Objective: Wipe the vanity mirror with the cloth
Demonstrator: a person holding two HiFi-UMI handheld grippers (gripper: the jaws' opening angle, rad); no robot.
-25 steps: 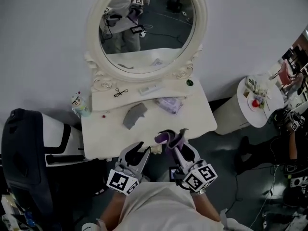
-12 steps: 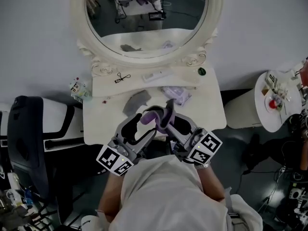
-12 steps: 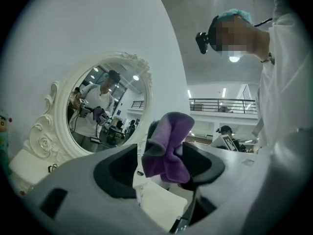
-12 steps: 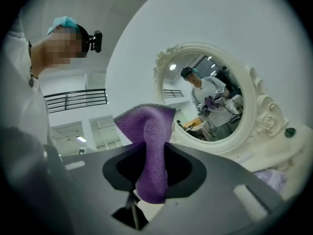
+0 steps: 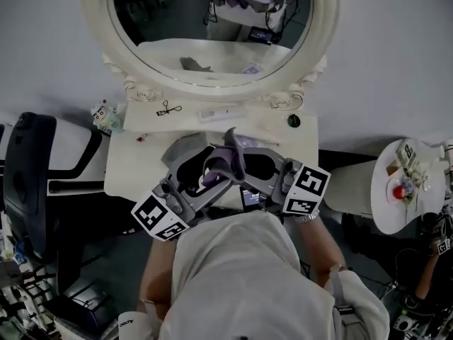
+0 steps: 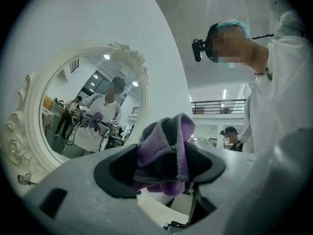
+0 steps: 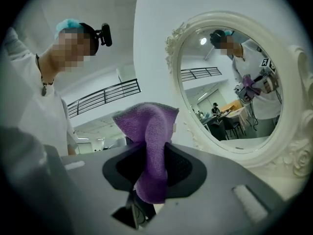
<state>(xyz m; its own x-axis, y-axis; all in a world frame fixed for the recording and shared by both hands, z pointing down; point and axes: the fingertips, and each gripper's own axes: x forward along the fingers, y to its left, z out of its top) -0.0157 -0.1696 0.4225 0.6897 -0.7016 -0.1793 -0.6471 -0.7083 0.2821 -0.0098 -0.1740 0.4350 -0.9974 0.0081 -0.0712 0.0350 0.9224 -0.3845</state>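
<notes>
Pinching the purple cloth (image 7: 149, 126), my right gripper (image 7: 152, 166) clamps it firmly; my left gripper (image 6: 159, 170) has just been opening wide, cloth sitting between its jaws.

Cloth (image 5: 226, 163) above the vanity table (image 5: 134, 170), mirror (image 5: 212, 27) behind it; chair (image 5: 25, 176) left, side table (image 5: 382, 205) right

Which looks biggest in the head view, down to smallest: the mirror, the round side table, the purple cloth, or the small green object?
1. mirror, by far the largest
2. round side table
3. purple cloth, bunched up and nearer the camera, which enlarges it
4. small green object, the smallest
</notes>
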